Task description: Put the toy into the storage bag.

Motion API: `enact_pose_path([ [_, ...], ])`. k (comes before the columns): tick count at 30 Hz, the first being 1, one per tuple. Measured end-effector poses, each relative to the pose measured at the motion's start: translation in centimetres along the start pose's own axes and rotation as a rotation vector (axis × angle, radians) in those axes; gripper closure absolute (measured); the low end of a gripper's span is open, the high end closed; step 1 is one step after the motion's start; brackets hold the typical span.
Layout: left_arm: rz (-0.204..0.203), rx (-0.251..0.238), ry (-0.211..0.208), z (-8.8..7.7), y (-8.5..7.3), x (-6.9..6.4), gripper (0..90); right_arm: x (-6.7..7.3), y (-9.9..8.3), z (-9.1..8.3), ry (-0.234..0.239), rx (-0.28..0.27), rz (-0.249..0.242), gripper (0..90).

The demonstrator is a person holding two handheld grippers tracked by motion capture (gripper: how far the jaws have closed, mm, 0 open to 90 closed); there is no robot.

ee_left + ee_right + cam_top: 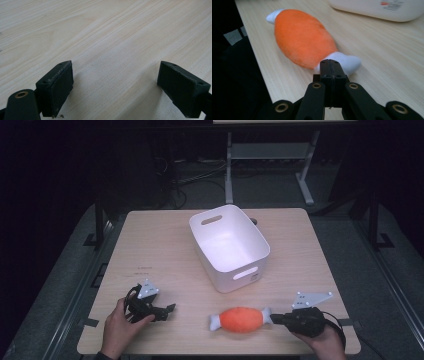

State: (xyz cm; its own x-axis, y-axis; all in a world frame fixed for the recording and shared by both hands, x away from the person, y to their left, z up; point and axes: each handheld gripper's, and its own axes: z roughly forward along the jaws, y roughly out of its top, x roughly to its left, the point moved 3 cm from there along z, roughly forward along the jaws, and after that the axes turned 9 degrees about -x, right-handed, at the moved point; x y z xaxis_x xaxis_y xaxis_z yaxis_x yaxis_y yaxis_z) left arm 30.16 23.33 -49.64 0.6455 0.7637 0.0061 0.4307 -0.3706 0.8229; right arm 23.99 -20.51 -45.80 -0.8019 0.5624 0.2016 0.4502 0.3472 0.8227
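At the near left, the left gripper is held with jaws wide apart over the bare table. The orange plush toy lies near the white bin; it is judged soft and light. Its white right end is pinched by the closed right gripper, a suitable place for holding.

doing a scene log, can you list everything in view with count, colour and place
plush toy: one, orange body with white ends, lying on the table's near edge, right of centre
bin: one, white, with handle slots, nothing inside, mid-table toward the far side
table: one, light wood, carries all of it
left gripper: one, black, jaws open over bare wood, near left
right gripper: one, black, jaws shut at the toy's white end; whether they pinch fabric is unclear
hands: two, one on each gripper, at the near edge
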Motion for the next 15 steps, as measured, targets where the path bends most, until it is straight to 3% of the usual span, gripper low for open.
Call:
enact_pose_path([
  [6,0.0,0.0,0.0,0.0,0.0,0.0,12.5,0.7,-0.1,0.9,0.024,0.031,-0.01,89.7],
  [15,0.0,0.001,0.0,0.0,0.0,0.0,12.5,0.3,-0.3,1.5,0.009,0.053,-0.018,89.7],
])
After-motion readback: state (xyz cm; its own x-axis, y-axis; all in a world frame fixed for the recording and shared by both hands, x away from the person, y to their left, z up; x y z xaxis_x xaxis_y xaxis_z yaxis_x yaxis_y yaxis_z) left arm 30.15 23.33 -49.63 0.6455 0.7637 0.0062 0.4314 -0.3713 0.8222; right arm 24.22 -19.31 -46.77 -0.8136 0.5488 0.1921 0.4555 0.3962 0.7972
